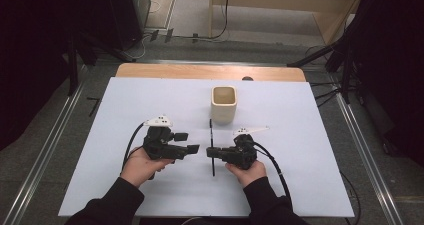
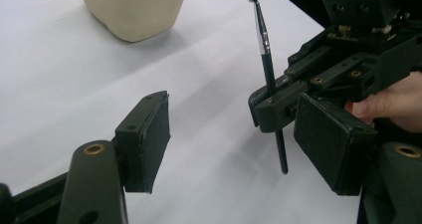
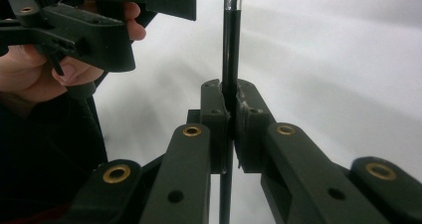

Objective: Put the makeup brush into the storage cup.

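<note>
Black sleeves [image 1: 117, 202] on both forearms, cuffs at wrists. Left gripper [image 1: 189, 142] and right gripper [image 1: 212, 152]: matte black plastic bodies, blocky, boxy camera housing on top. Grey-white three-cornered plate [image 1: 159, 120] on each, small dark marks on it. Black cable [image 1: 131, 140] loops from each gripper's rear. Jaw arms flat, linked, with brass-ringed pivot holes [image 3: 116, 173] and small dark screw holes. Pads [image 2: 326, 134] square, thick, black, edges slightly worn.
</note>
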Motion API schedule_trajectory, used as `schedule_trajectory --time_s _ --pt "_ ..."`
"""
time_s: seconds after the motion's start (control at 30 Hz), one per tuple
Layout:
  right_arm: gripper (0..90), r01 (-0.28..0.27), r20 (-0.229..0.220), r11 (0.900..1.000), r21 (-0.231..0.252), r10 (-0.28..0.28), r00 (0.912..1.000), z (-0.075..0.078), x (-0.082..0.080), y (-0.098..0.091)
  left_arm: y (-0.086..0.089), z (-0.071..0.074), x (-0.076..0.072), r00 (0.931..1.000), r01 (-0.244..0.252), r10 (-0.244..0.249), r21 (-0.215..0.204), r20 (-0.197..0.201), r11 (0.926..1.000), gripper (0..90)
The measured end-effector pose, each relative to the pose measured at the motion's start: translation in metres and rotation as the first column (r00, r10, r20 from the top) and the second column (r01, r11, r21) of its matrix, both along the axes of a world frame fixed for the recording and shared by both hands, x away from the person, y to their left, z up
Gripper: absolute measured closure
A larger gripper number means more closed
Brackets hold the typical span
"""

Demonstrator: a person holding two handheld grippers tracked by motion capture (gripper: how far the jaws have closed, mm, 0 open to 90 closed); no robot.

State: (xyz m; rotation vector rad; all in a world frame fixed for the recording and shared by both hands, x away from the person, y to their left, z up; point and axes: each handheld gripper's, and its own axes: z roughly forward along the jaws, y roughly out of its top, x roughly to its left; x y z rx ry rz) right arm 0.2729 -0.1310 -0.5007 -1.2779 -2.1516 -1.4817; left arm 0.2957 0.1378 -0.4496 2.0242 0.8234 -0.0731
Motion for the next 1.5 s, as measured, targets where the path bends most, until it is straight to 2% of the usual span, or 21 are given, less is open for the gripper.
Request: schedule_trajectory --time_s 0.13,0.3,0.5,0.57,0.93,1.07,1.33,1.43,1.5 --pt "85.9 0.005 0.002 1.0 -0.006 -0.005 1.0 0.0 0.0 -0.001 0.0 -0.002 -0.002 0.9991 0.016 -0.018 0.041 0.038 0.999 29.8" --pt "85.9 0.007 0.003 0.9999 -0.013 -0.007 1.0 0.0 0.001 -0.003 0.003 -0.004 -0.005 0.995 0.032 -0.038 0.061 0.093 0.9976 27.8" --pt "85.9 0.011 0.008 0.9997 -0.022 -0.011 0.9999 -0.001 0.002 -0.005 0.009 -0.007 -0.007 0.991 0.043 -0.053 0.081 0.123 0.9957 24.9" --pt "85.9 0.013 0.006 0.9996 -0.024 -0.013 0.9999 -0.001 0.002 -0.005 0.012 -0.008 -0.007 0.9911 0.047 -0.057 0.084 0.12 0.9953 24.3" --pt "85.9 0.009 0.002 0.9997 -0.023 -0.009 1.0 -0.001 0.002 -0.006 0.023 -0.011 -0.011 0.9849 0.052 -0.071 0.121 0.158 0.9912 24.1" --pt "85.9 0.007 0.002 0.9997 -0.023 -0.007 1.0 -0.001 0.002 -0.006 0.029 -0.011 -0.012 0.9869 0.042 -0.058 0.112 0.15 0.9929 24.3" --pt "85.9 0.008 0.002 0.9998 -0.018 -0.007 1.0 0.0 0.002 -0.008 0.034 -0.013 -0.013 0.988 0.038 -0.055 0.123 0.144 0.9917 24.4" --pt "85.9 0.009 0.006 0.9998 -0.018 -0.008 0.9999 0.0 0.002 -0.009 0.037 -0.015 -0.014 0.9905 0.047 -0.06 0.103 0.124 0.9936 24.5" --pt "85.9 0.012 0.005 0.9997 -0.02 -0.011 0.9999 0.001 0.002 -0.009 0.038 -0.015 -0.015 0.9899 0.048 -0.06 0.1 0.128 0.9939 24.5"
